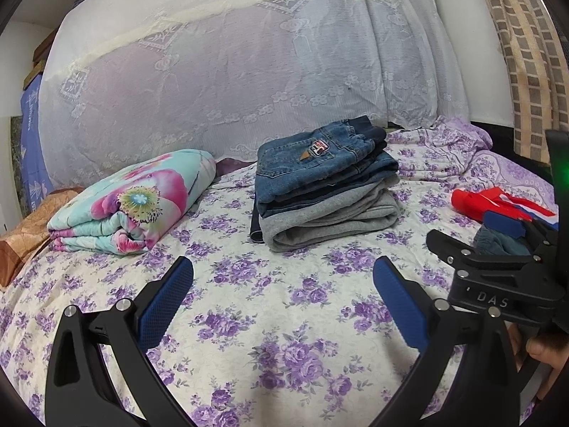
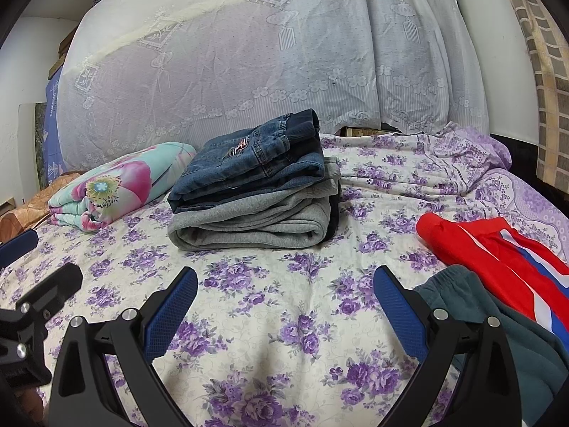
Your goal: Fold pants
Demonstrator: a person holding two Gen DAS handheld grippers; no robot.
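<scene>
A stack of folded pants (image 1: 327, 185) (image 2: 256, 192), jeans over grey sweatpants, lies mid-bed on the purple-flowered sheet (image 1: 284, 338). Unfolded red pants with white and blue stripes (image 2: 498, 249) (image 1: 490, 203) lie at the right. Crumpled dark teal pants (image 2: 505, 327) (image 1: 498, 243) sit beside them, just right of my right gripper's right finger. My left gripper (image 1: 284, 284) is open over bare sheet, holding nothing. My right gripper (image 2: 284, 284) (image 1: 462, 229) is open too, empty, hovering over the sheet. The left gripper (image 2: 55, 254) shows at the left edge of the right wrist view.
A folded floral quilt (image 1: 135, 199) (image 2: 117, 185) lies left of the stack. Behind stands a tall pile under a white lace cover (image 1: 231, 71). A checked curtain (image 1: 526, 53) hangs at the right. A hand (image 1: 544, 352) holds the right gripper.
</scene>
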